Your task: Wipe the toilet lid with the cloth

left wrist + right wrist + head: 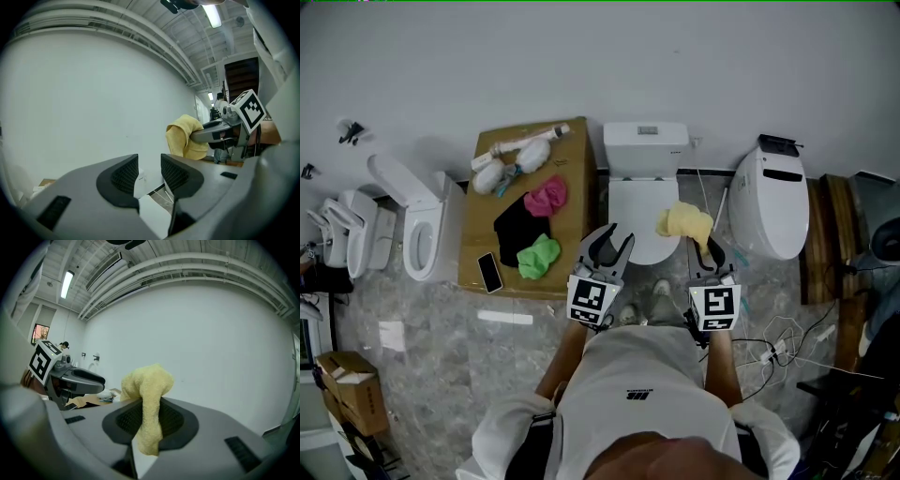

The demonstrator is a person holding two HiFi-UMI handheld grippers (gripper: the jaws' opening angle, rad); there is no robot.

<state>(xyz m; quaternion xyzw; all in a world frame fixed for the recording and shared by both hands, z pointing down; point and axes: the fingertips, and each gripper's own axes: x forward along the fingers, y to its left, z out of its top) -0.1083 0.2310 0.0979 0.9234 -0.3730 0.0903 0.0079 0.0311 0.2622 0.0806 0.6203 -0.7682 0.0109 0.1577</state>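
At frame centre, by the toilet lid point(633, 202): my right gripper point(710, 251) is clamped on the yellow cloth point(684, 222). My left gripper point(607, 242) is narrowly parted and holds nothing.

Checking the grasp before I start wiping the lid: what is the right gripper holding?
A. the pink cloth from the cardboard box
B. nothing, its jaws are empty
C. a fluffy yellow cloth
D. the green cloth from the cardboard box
C: in the right gripper view the right gripper has its jaws closed on the fluffy yellow cloth, which bunches up above them.
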